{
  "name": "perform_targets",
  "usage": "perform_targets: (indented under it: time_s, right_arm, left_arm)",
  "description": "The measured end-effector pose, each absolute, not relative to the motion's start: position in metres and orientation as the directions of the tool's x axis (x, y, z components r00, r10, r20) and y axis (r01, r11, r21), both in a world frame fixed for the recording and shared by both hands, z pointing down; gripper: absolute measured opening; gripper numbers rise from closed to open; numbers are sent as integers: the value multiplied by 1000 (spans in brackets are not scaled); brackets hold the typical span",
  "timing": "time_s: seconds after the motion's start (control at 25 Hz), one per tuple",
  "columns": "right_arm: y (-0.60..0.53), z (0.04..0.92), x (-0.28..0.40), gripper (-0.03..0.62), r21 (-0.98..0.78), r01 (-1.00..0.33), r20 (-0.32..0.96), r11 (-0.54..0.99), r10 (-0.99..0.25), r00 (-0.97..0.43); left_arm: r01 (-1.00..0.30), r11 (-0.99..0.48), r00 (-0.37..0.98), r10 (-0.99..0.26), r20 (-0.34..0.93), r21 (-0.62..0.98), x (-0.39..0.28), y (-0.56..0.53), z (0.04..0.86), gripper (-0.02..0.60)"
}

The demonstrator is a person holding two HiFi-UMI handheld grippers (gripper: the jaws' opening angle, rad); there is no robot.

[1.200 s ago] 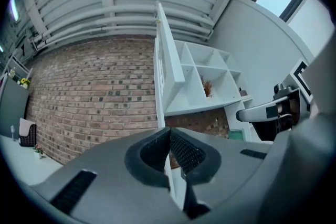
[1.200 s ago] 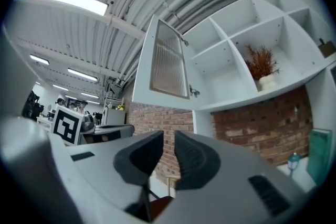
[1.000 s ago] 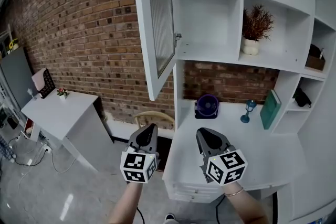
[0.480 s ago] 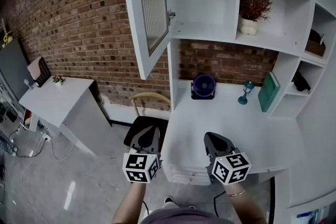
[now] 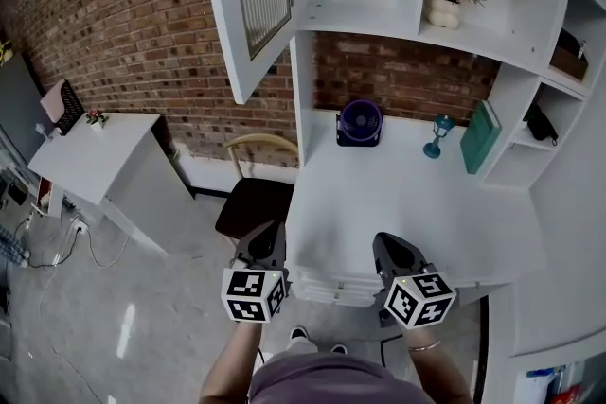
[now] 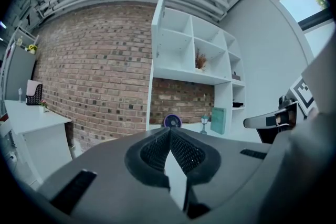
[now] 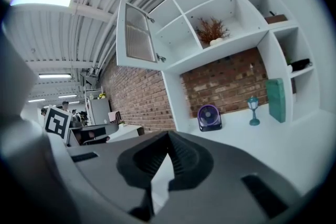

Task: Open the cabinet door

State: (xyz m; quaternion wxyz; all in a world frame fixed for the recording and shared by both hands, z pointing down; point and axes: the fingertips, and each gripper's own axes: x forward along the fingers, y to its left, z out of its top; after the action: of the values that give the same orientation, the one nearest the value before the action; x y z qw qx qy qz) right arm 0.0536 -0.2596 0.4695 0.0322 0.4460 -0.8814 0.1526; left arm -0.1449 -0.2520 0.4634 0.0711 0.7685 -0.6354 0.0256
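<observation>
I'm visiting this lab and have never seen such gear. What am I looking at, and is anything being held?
No robot: a person holds two tools, each ending in a two-jaw claw; the patterned cubes belong to the tools. One picture comes from a head camera looking down at the left claw and right claw. The other two come from cameras riding on each tool, looking along its jaws. Both claws are shut and empty. On the desk are a purple fan, a blue goblet and a green book. Above, the cabinet door stands open.
</observation>
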Motion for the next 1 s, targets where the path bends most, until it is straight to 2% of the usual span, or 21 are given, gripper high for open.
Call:
perform_targets:
  time_s: [0.36, 1.0]
  right_arm:
    - [-257, 481, 82, 2, -256, -818, 221, 516, -792, -569]
    - [-258, 487, 76, 2, -247, -792, 224, 559, -762, -608]
  left_arm:
    - [-982, -167, 181, -968, 172, 90, -134, -240, 480, 3]
    - [-985, -138, 153, -974, 166, 101, -130, -235, 482, 3]
